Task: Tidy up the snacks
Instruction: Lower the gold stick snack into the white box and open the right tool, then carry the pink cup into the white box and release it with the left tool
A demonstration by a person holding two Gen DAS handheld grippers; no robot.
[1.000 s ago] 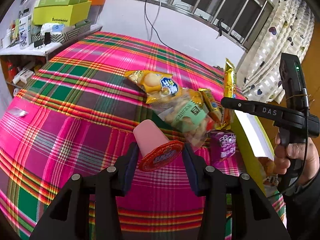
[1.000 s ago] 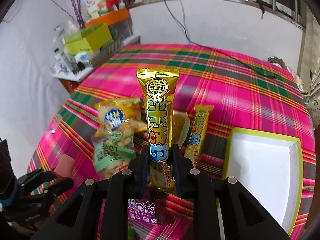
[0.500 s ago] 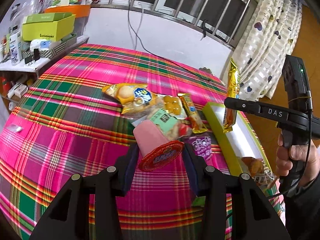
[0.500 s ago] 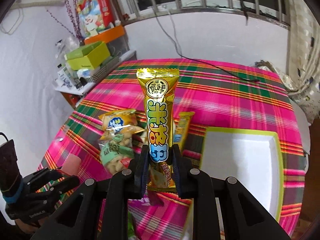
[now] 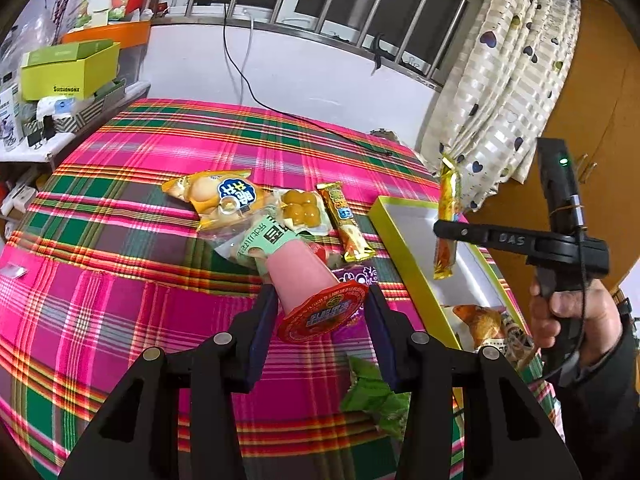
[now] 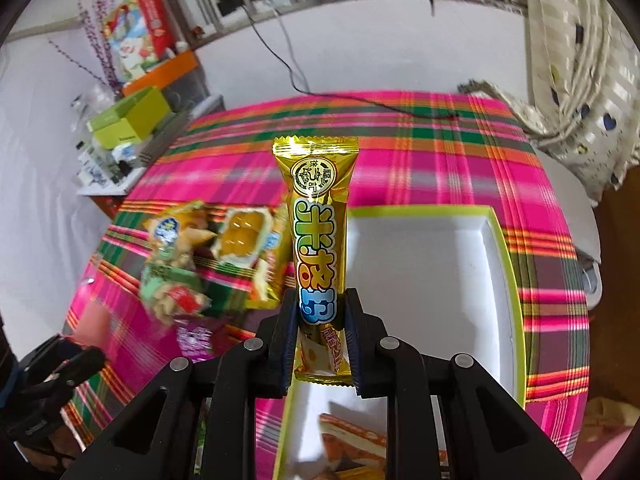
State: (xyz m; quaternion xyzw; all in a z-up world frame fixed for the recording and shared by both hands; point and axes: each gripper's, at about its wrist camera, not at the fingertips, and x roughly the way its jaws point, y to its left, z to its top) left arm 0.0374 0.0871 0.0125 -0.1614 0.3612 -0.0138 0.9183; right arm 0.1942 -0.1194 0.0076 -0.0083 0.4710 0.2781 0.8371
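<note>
Left wrist view: left gripper (image 5: 322, 312) has its jaws clamped on a pink cup (image 5: 306, 280), red foil lid facing the camera, cup tilted away and held above the plaid-covered desk (image 5: 120, 264). Loose snacks sit mid-desk: yellow bread pack (image 5: 218, 196), clear pack of round yellow cakes (image 5: 301, 210), a gold snack bar lying flat (image 5: 347, 222), a green-labelled bag (image 5: 256, 240) partly behind the cup, a purple packet (image 5: 356, 274) under it. Green wrapper (image 5: 376, 398) near the bottom edge. Lime-rimmed box (image 5: 404, 248) to the right, white inside, one orange-toned pack (image 5: 478, 320) at its near end. Right gripper (image 5: 450, 230) hangs over the box with a gold bar (image 5: 448, 216) upright in it.

Right wrist view: right gripper (image 6: 320, 320) jaws pinched narrow on the gold bar (image 6: 318, 240), gripped at its lower part, standing upright. Directly below/behind it is the box (image 6: 516, 312), interior mostly bare white; a pack (image 6: 352, 440) shows at the near end. Snack pile (image 6: 208, 252) to the left is motion-blurred. Left gripper (image 6: 60, 364) visible at lower left with the pink cup (image 6: 94, 320), blurred.
</note>
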